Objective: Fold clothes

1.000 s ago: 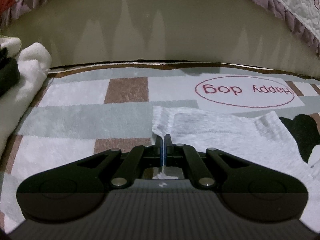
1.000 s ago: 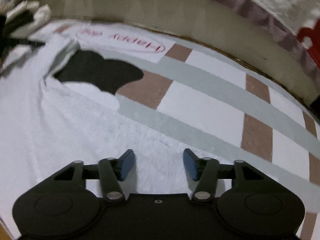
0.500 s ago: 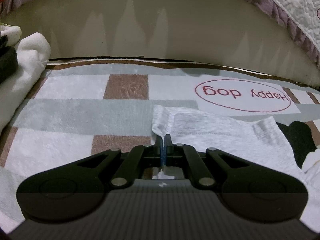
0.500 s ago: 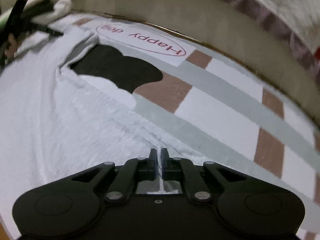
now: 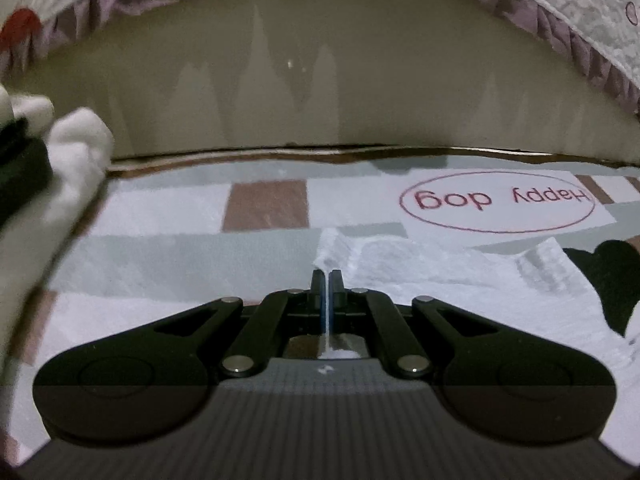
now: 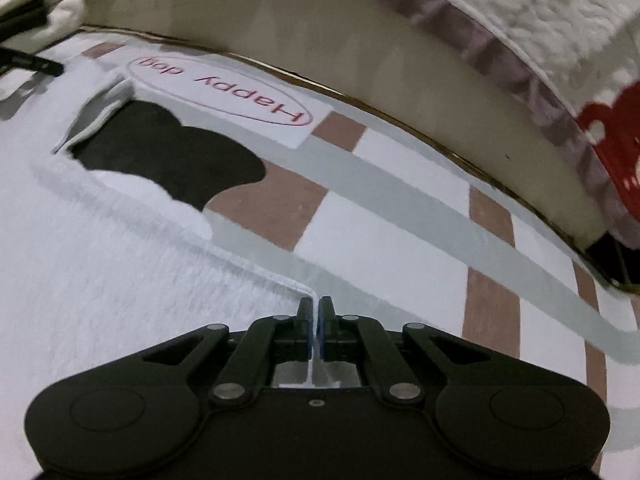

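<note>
Two tools pinch the white garment (image 6: 120,300) on the checked mat (image 6: 400,248): left tool (image 5: 327,280) at lower centre, right tool (image 6: 315,308) on its edge, lower centre.

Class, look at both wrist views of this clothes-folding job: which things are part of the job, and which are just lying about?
Part of the job:
- white garment
- left gripper, shut on its edge
- right gripper, shut on its edge

Lying about:
- checked mat with "Happy dog" label
- pile of clothes
- quilted bedspread
</note>
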A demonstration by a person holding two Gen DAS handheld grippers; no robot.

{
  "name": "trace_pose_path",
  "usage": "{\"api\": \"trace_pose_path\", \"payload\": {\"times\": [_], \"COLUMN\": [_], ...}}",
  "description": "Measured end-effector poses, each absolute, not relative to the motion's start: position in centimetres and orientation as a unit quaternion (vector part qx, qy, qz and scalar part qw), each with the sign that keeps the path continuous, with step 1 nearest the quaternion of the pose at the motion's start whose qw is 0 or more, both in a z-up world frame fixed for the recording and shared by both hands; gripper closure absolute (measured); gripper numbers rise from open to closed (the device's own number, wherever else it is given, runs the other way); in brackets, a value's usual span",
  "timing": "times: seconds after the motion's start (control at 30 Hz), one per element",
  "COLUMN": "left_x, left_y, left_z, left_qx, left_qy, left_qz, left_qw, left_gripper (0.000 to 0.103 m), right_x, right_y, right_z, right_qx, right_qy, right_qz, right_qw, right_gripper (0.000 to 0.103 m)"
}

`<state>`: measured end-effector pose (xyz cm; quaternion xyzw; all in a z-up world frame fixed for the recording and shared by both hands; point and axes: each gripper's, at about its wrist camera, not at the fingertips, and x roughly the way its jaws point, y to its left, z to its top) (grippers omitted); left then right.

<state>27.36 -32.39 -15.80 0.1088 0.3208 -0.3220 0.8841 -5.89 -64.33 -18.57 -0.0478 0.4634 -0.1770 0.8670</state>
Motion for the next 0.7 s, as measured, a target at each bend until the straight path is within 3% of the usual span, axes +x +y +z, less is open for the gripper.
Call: {"api": "trace_pose_path", "payload": {"times": [0.07,0.1,0.13,0.27,0.33,0.47,0.53,0.7], "left_x": [28.7,29.7,30.7,33.2,33.3,31.7,31.1,31.0], "left_y": [-31.2,-30.4,-29.3,-26.1,-26.3,-29.1,-30.5,-33.4], "left_z": [-15.4,-15.3,-15.2,-15.6,-16.0,-17.5,-17.4,-17.3], "left_qx": [0.075,0.048,0.011,-0.096,-0.095,-0.063,-0.036,-0.008], "left_qy": [0.342,0.361,0.387,0.442,0.452,0.477,0.463,0.44], "left_qz": [-0.297,-0.289,-0.297,-0.366,-0.387,-0.434,-0.441,-0.445], "left_qw": [0.888,0.885,0.873,0.814,0.798,0.761,0.768,0.78], "left_gripper": [0.098,0.087,0.07,0.063,0.058,0.053,0.046,0.04], "right_x": [-5.5,-5.2,-5.0,-4.2,-3.3,0.4,2.4,5.0], "right_y": [-64.0,-63.8,-63.7,-62.9,-62.5,-60.5,-58.8,-52.8], "right_z": [-18.4,-17.8,-17.2,-14.4,-13.3,-13.3,-13.5,-14.5], "right_qx": [-0.048,-0.043,-0.038,0.018,0.084,0.188,0.216,0.167], "right_qy": [0.471,0.468,0.465,0.427,0.397,0.384,0.385,0.436], "right_qz": [-0.188,-0.195,-0.202,-0.188,-0.144,-0.038,0.021,0.11], "right_qw": [0.861,0.861,0.861,0.884,0.902,0.903,0.897,0.878], "right_gripper": [0.097,0.083,0.078,0.067,0.054,0.052,0.053,0.053]}}
